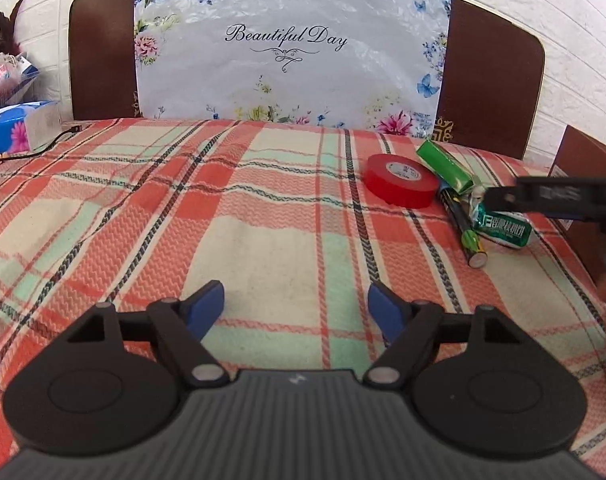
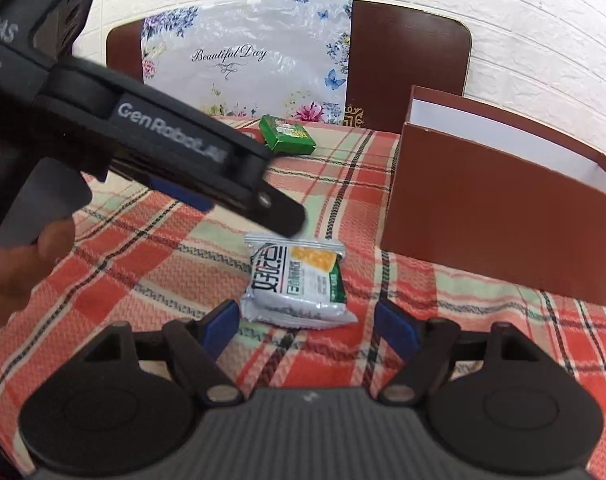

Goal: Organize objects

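Left gripper (image 1: 296, 304) spread, empty over woven plaid cloth (image 1: 243, 240); right gripper (image 2: 307, 320) spread before crinkly foil packet (image 2: 297, 284).

- The plaid cloth-covered table (image 1: 231, 216) is bare across its left and middle areas; passage there is unobstructed.
- Near the right edge, a red tape roll (image 1: 401, 184), a green cardboard box (image 1: 445, 164), a battery (image 1: 465, 224) and a silver-green snack packet (image 2: 297, 284) lie clustered.
- An open brown rectangular box (image 2: 499, 216) blocks the right edge.
- A brown headboard with a floral plastic cover (image 1: 295, 56) closes off the far edge.
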